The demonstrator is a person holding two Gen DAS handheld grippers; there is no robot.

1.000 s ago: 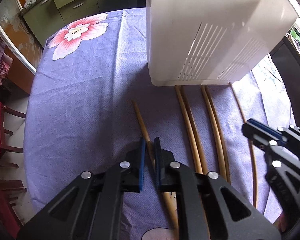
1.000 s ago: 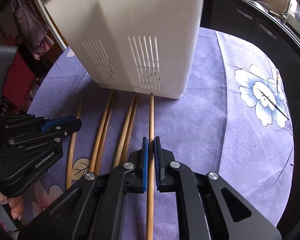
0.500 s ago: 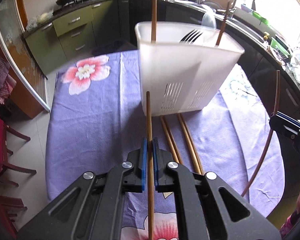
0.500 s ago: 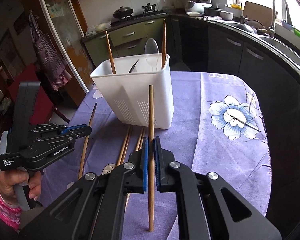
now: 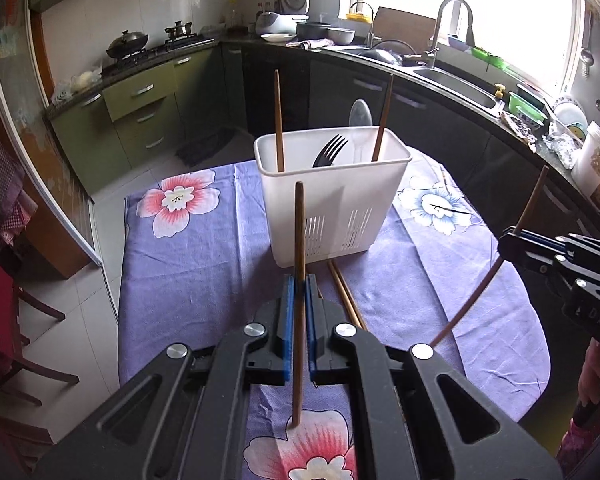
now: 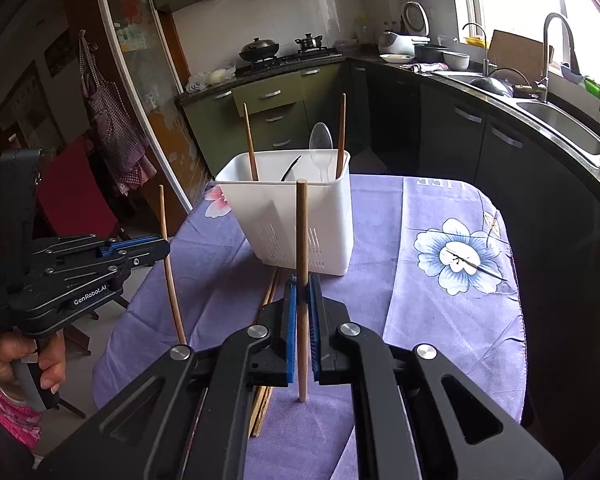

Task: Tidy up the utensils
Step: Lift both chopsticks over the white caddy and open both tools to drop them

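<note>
A wooden chopstick (image 5: pixel 299 264) is pinched between the blue pads of the left tongs (image 5: pixel 299 292), held clear above the desk (image 5: pixel 204 264) with its upper end rising in front of the white utensil holder (image 5: pixel 332 208). A second chopstick (image 6: pixel 302 280) is clamped the same way in the right tongs (image 6: pixel 302 296), also lifted off the purple flowered cloth. Both tongs are closed narrow on their sticks.

The holder stands upright near the middle of the desk. In it are two chopsticks (image 5: pixel 278 120), a black fork (image 5: pixel 330 152) and a pale spoon (image 5: pixel 360 120); which compartments they occupy is hard to tell. More chopsticks (image 5: pixel 346 296) lie flat on the cloth just in front of the holder's base. A hand (image 6: pixel 24 360) grips the left tool's handle.
</note>
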